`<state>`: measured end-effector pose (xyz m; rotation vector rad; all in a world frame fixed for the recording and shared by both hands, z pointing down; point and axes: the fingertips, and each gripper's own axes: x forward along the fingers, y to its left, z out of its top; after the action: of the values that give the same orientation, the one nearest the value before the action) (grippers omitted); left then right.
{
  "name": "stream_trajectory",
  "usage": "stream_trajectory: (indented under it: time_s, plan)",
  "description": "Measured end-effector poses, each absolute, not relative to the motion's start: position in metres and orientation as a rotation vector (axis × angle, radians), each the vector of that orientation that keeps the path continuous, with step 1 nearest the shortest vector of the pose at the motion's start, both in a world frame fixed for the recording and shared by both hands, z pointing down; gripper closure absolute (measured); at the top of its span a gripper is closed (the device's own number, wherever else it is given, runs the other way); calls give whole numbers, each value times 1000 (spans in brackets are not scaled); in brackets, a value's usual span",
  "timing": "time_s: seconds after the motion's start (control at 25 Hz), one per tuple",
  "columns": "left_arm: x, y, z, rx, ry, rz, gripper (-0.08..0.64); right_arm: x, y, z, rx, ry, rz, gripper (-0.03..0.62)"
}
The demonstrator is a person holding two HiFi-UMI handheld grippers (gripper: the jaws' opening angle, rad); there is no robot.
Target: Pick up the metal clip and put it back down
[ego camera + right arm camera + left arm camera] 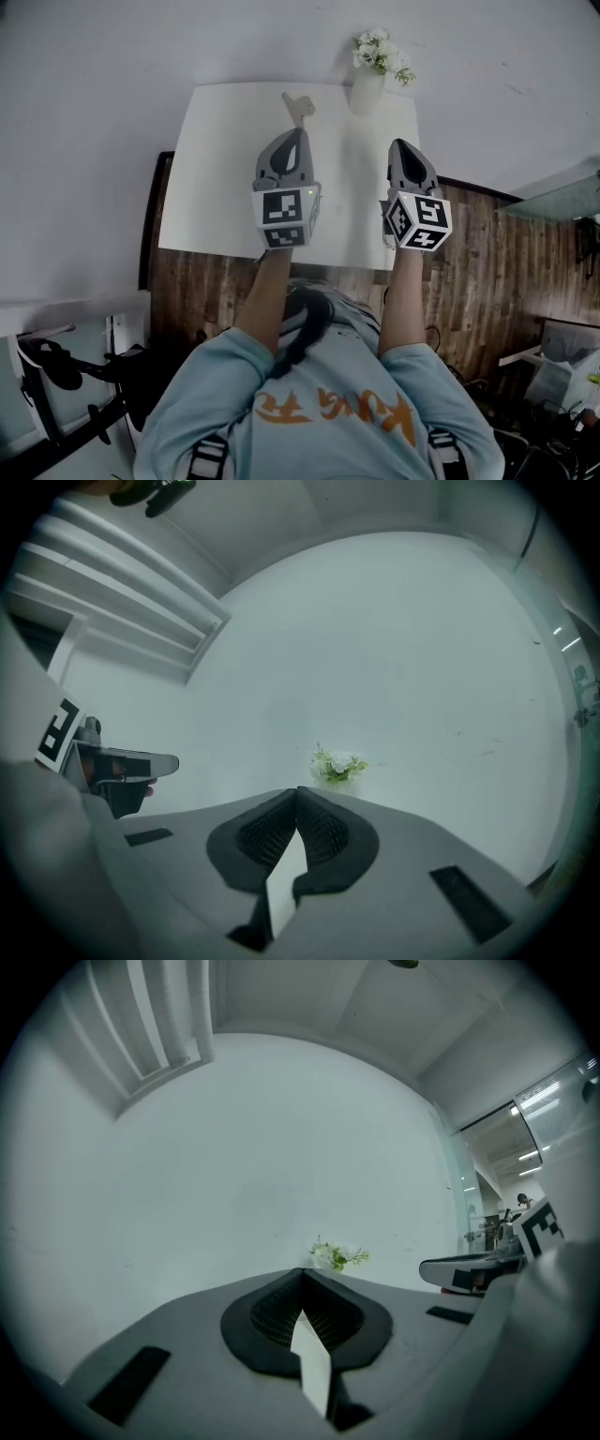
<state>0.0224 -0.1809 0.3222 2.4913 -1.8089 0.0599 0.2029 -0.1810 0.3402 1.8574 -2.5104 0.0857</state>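
The metal clip (298, 106), pale and shiny, is on the white table (220, 187) near its far edge. In the head view it shows just beyond the tips of my left gripper (301, 132). Neither gripper view shows the clip. My left gripper (302, 1274) is held level above the table, its jaws shut with nothing between them. My right gripper (401, 143) hovers level to the right of it. The right gripper (297, 791) is likewise shut and holds nothing. Each gripper appears at the edge of the other's view.
A white vase (367, 92) of white flowers (380, 52) stands at the table's far right, against the white wall. The flowers (337, 1256) (337, 764) show ahead in both gripper views. Around the table lies a dark wooden floor (478, 281), with black equipment (56, 370) at lower left.
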Motion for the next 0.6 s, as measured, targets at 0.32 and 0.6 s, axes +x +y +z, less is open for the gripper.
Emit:
stream_trajectory:
  time_s: [0.32, 0.6]
  plan:
    - [16, -180, 319, 2497, -1840, 66, 540, 200, -188, 337, 1864, -2509, 88, 580]
    - [14, -182, 322, 2483, -1816, 56, 540, 196, -190, 341, 1841, -2504, 94, 581]
